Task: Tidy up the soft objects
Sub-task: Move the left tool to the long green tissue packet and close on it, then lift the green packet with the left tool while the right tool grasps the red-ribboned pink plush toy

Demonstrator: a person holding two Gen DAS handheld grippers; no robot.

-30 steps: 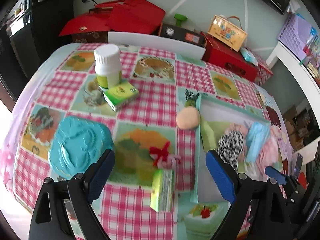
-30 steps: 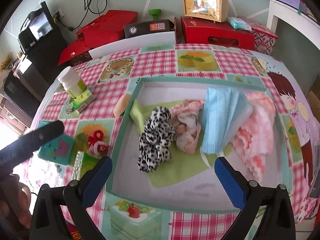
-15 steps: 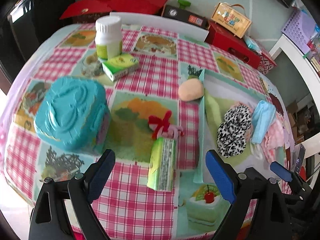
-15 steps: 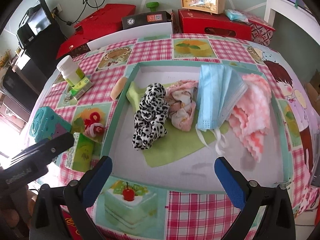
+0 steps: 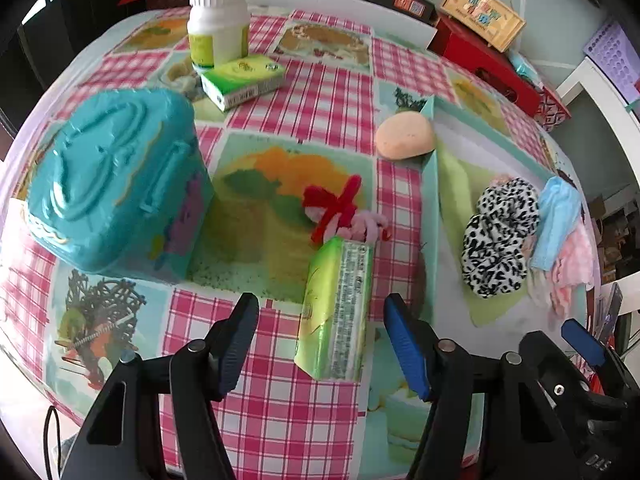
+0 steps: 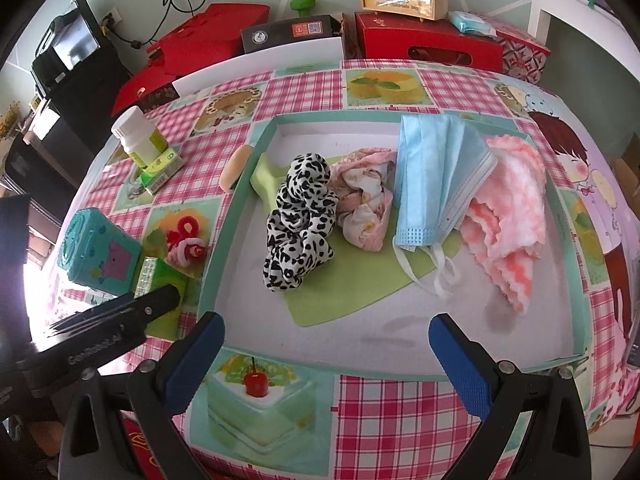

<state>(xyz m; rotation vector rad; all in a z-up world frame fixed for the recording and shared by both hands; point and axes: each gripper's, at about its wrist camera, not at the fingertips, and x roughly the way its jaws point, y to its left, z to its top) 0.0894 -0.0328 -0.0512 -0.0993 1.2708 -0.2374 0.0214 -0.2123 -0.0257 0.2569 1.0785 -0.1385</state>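
Lying in teal-rimmed tray (image 6: 240, 208) on green cloth (image 6: 340, 280): spotted scrunchie (image 6: 298, 220), crumpled pink fabric (image 6: 366, 200), blue mask (image 6: 436, 176), pink towel (image 6: 508, 208). Outside, on worktop: green tissue pack (image 5: 336, 308), red-pink pipe-cleaner bow (image 5: 344, 212), peach sponge (image 5: 405, 137).

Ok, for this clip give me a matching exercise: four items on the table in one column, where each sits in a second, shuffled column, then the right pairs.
Items:
1. green tissue pack
2. leopard-print scrunchie
3. peach sponge
4. white pill bottle

Places:
A. inside the tray, on the green cloth
B. outside the tray, against its outer wall near a far corner
C. on the tablecloth, between the closing fingers of the left tool, not yet touched
D. far side of the table, beside a small green box

Pairs: 1-C, 2-A, 3-B, 4-D
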